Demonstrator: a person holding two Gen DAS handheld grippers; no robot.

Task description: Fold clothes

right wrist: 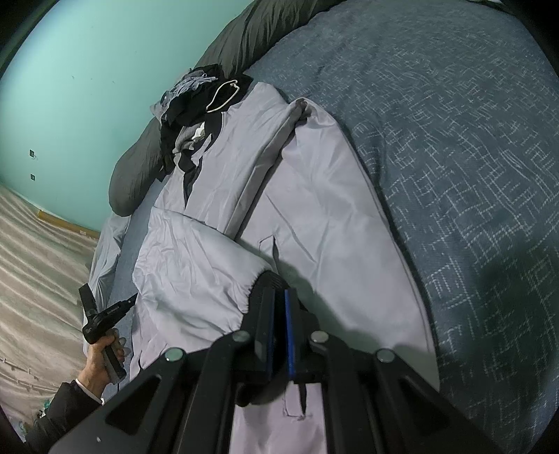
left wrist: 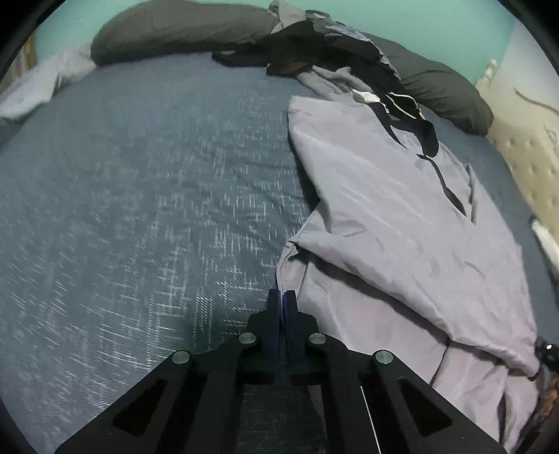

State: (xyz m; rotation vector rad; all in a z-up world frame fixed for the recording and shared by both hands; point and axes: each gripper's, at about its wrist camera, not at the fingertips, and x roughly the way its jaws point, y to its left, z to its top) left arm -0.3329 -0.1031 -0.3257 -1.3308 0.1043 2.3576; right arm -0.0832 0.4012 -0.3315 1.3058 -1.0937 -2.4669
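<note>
A lilac-grey garment [left wrist: 401,223] lies on the blue-grey bedspread [left wrist: 139,209], partly folded over itself, with a pocket slit and a gathered elastic edge [right wrist: 251,286]. In the left wrist view my left gripper [left wrist: 281,297] is shut, and a thin edge of the garment runs down into its tips. The right wrist view shows the same gripper [right wrist: 132,299] in a hand [right wrist: 101,356] at the garment's left edge. My right gripper [right wrist: 278,297], with blue pads [right wrist: 288,331], is shut at the elastic edge, and a folded flap [right wrist: 188,272] rises to its tips.
A heap of dark and grey clothes [left wrist: 314,49] [right wrist: 195,101] lies at the head of the bed against dark pillows [left wrist: 181,28] [right wrist: 136,171]. Behind is a teal wall [right wrist: 87,87]. Beige floor [right wrist: 38,262] lies beside the bed, and a padded beige surface [left wrist: 527,164] flanks it.
</note>
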